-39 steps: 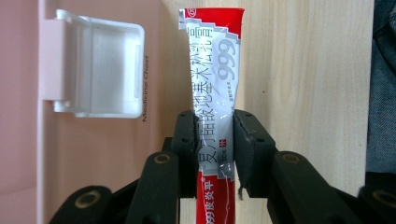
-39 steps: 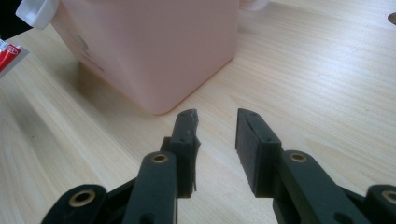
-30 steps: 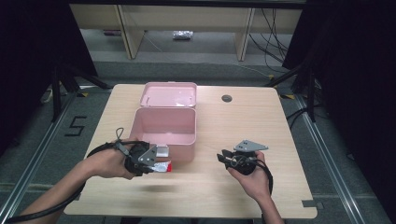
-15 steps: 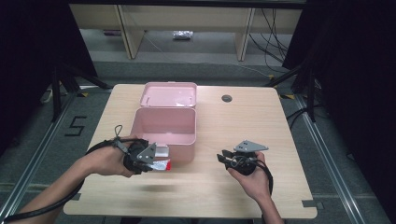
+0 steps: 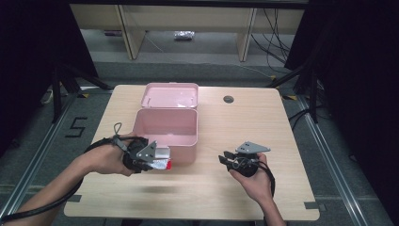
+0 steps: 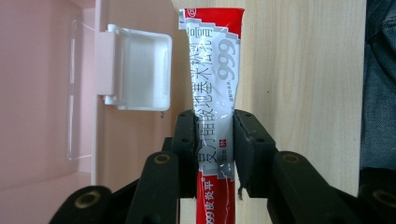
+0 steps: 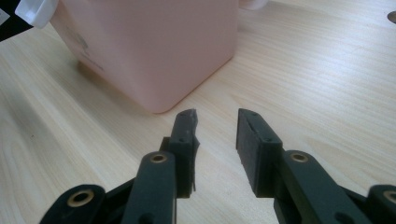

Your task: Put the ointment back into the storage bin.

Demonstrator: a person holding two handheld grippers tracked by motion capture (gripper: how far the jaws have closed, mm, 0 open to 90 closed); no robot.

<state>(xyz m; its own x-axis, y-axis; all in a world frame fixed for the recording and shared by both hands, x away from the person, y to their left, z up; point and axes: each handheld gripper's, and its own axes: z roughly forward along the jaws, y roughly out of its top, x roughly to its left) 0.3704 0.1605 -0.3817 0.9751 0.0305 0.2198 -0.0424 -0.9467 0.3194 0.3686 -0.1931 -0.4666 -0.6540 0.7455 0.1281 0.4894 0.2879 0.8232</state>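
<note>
My left gripper (image 6: 214, 140) is shut on a red and silver tube (image 6: 214, 74) of ointment, its pads pinching the tube across its middle. In the high view the left gripper (image 5: 155, 160) holds the tube (image 5: 162, 163) against the front left corner of the open pink box (image 5: 164, 127). The box's white latch (image 6: 140, 70) hangs just left of the tube. My right gripper (image 7: 215, 135) stands open with nothing between its fingers, low over the table and pointing at the box's front right corner (image 7: 159, 88). In the high view the right gripper (image 5: 228, 160) sits right of the box.
The box lid (image 5: 170, 95) stands open behind the box. A dark round hole (image 5: 228, 99) lies in the wooden table (image 5: 263, 127) at the back right. Bare wood runs along the front and right side. Shelving and cables stand beyond the far edge.
The left hand has crept slightly toward the box with the tube in it. The right gripper has stayed where it was.
</note>
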